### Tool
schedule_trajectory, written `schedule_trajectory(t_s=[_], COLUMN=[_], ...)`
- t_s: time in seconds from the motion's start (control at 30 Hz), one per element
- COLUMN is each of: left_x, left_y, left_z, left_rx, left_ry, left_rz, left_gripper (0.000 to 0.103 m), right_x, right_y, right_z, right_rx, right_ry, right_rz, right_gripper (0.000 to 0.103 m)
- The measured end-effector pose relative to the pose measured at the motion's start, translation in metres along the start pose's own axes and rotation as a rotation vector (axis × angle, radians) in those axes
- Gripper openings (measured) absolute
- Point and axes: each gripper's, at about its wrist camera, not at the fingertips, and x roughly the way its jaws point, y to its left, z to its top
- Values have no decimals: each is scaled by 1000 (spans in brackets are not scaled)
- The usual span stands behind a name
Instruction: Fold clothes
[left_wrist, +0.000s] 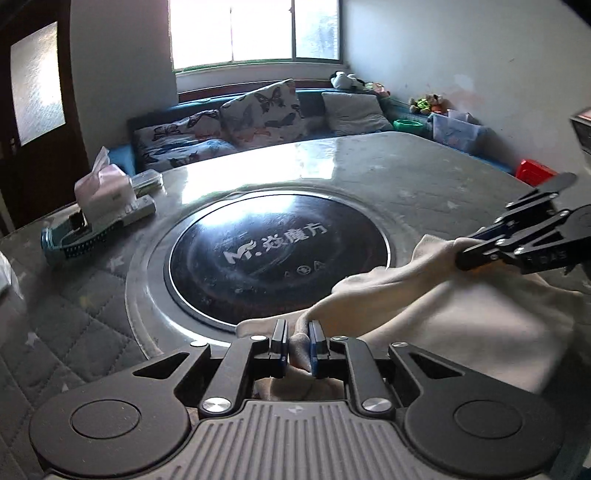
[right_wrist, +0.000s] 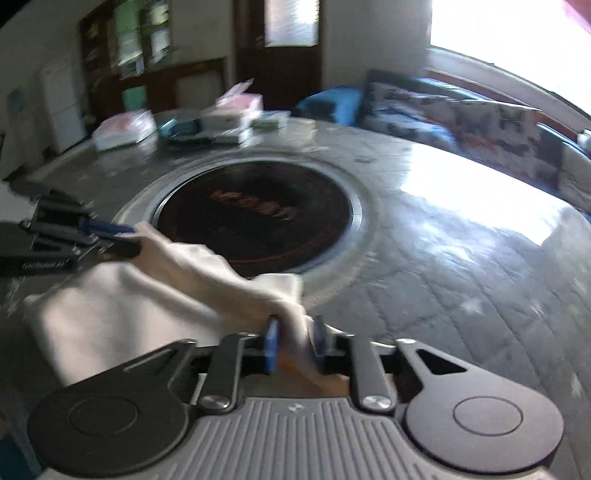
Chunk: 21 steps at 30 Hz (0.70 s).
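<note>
A cream-white garment (left_wrist: 454, 314) lies bunched on the near side of a round table, stretched between both grippers. In the left wrist view my left gripper (left_wrist: 298, 345) is shut on one edge of the cloth, pinched between its blue pads. At the right of that view, my right gripper (left_wrist: 467, 251) is clamped on the other end of the same raised edge. In the blurred right wrist view my right gripper (right_wrist: 293, 343) holds the garment (right_wrist: 122, 310) between its pads, and the left gripper (right_wrist: 125, 240) grips its far corner at the left.
The table (left_wrist: 424, 173) has a quilted grey cover and a black round cooktop (left_wrist: 277, 247) in its middle. A tissue box (left_wrist: 101, 188), remotes and a teal case sit at its far left edge. A sofa with cushions (left_wrist: 266, 110) stands behind, under a window.
</note>
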Motion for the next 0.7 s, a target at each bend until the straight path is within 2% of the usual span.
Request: schedule_trajectory(t_s=[0.13,0.27,0.43,0.7], left_x=[-8,-18,-9,26], left_y=[0,-19,-36,-35], left_z=[5,17,27,25], left_rx=[-8,9,-17,-82], left_ry=[-14,-53,-17,63], left_rz=[47,24,-85,-57], left_gripper=[17,17,17,17], right_x=[-19,-35,-17,13], right_y=[-2,-3,7,16], right_z=[-4,-7,0,2], right_rx=[35,65,64,70], right_ry=[-66,-121,-100,-36], right_rz=[-8,1,52,21], right_gripper=[22,22,22,21])
